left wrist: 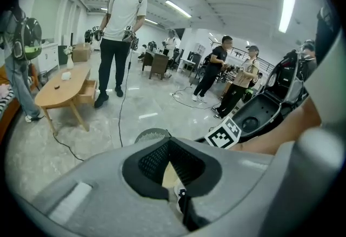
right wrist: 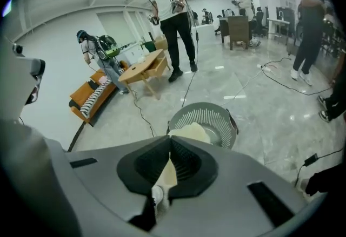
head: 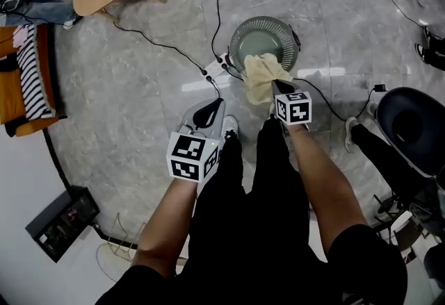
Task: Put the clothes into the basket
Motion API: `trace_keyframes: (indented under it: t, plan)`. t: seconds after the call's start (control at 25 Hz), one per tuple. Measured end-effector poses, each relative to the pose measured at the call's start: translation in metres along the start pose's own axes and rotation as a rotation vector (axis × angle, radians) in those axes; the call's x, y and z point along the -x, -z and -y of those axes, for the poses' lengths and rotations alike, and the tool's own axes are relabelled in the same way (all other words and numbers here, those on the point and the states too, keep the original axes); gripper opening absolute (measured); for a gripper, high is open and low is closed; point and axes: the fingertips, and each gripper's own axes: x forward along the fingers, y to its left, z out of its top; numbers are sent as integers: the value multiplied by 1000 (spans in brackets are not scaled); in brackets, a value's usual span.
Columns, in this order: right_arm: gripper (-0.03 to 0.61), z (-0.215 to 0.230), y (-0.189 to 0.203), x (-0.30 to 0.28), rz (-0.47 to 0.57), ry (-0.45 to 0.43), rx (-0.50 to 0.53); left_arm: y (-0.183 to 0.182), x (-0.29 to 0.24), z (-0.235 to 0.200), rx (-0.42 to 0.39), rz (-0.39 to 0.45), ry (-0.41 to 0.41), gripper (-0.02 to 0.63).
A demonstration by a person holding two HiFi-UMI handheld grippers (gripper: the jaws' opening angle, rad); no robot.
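**Cloth at the basket rim, pinched in my right jaws**

My right gripper (head: 276,85) has its jaws closed down on a pale yellow, crumpled cloth (head: 259,78). In the right gripper view the fabric runs up through the narrow slit between the two black pads and bunches out just past their tips. The cloth hangs at the near rim of the round grey plastic basket with slatted sides (head: 240,34). Its upper part lies over that rim and inside the basket, and its lower part hangs outside, towards my feet.

The basket stands on the grey marbled floor (head: 139,88), straight ahead of my legs, with black cables (head: 174,50) trailing up to its left side.

My left gripper (head: 208,114) hangs lower and to the left, apart from the cloth and the basket. Its jaws meet at the tips, and I see nothing pinched between them. It points at the floor just beside my white shoe (head: 230,126).
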Motion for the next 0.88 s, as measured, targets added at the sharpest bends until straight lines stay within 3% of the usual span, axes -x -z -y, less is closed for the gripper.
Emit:
trace_keyframes:
  t: [0.28, 0.68, 0.76, 0.88]
  plan:
    - [21, 27, 25, -44, -63, 57, 18, 20, -9, -3, 0, -38, -11, -6]
    - [24, 56, 12, -50, -66, 133, -9, 15, -14, -6, -2, -58, -1, -6]
    - [158, 59, 10, -47, -61, 141, -22, 14, -14, -4, -4, -55, 3, -6]
    - [178, 58, 3, -38, -34, 139, -35, 10, -13, -3, -5, -49, 14, -6]
